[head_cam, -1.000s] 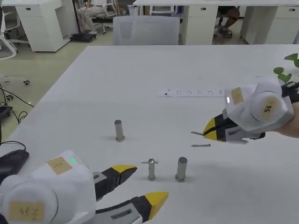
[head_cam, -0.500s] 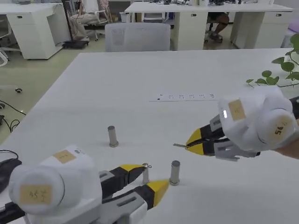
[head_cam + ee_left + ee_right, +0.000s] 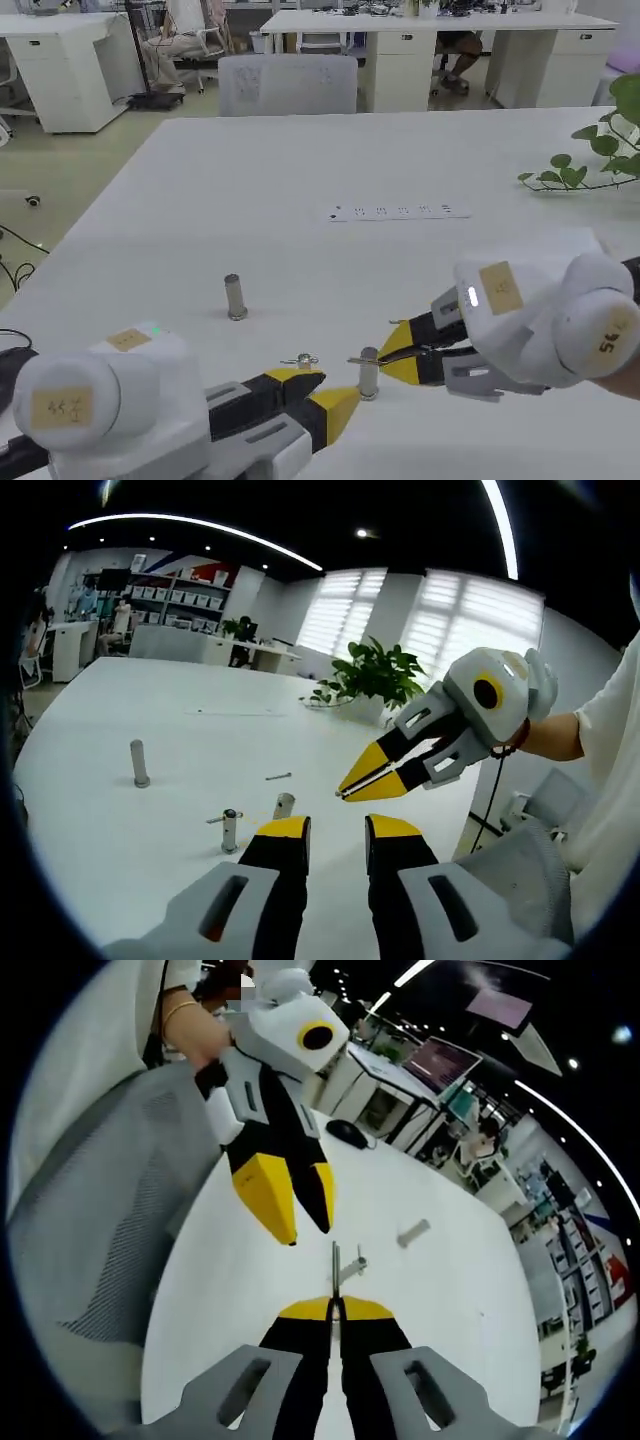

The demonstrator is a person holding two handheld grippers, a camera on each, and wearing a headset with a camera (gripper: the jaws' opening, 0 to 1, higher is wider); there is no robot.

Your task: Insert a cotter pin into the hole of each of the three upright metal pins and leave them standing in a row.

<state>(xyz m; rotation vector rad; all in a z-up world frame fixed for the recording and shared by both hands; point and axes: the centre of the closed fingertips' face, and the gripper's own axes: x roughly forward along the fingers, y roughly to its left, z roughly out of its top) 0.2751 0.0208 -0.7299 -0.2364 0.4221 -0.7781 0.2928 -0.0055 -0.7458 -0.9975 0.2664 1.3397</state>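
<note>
The right gripper had come across from the open bench, jaws clamped shut on a cotter pin. That cotter pin now lay level with the head of the nearest metal pin and crossed it in the head view. Whether its tip had entered the hole I could not tell. A second ago it was well apart from the row, so this looked like the start of the second insertion.

The left gripper had closed in too. Its jaws were narrower than before but still apart, with nothing between them. It sat just in front of the middle metal pin, which already wore a cotter pin through its head. The far metal pin stood bare, off to the left. All three were upright.

In the left gripper view, a spare cotter pin lay flat on the bench beyond the row, likely meant for the far one.

My read was one done, one under way and one to go. The next move called for a straight, level push. Any sideways shove could topple the nearest metal pin unless the left gripper steadied it.
</note>
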